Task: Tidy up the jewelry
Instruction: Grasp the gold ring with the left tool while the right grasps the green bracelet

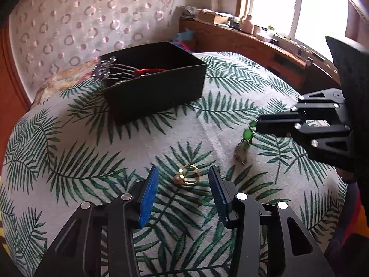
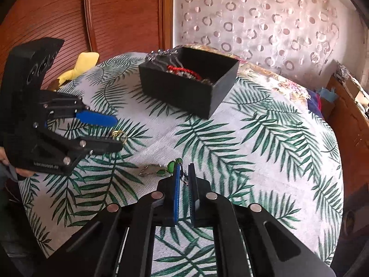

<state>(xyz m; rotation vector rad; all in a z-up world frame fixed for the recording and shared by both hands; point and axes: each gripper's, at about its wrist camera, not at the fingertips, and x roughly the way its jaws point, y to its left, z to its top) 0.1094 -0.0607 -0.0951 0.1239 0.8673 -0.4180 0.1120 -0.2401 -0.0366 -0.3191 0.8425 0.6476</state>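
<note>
A gold ring point(image 1: 188, 175) lies on the leaf-print cloth between the blue fingertips of my left gripper point(image 1: 183, 173), which is open around it. It also shows in the right wrist view point(image 2: 120, 135). My right gripper point(image 2: 183, 169) is shut on a green-bead chain point(image 2: 171, 166), whose silver end trails on the cloth. The chain shows in the left wrist view point(image 1: 248, 135) hanging from the right gripper point(image 1: 259, 124). A black box point(image 1: 154, 78) point(image 2: 189, 83) behind holds red and silver jewelry.
A leaf-print cloth point(image 1: 230, 106) covers the rounded surface. A yellow item point(image 2: 78, 67) lies at its far left edge. A wooden shelf point(image 1: 253, 43) with clutter stands under the window. A wooden panel point(image 2: 92, 11) and patterned curtain are behind.
</note>
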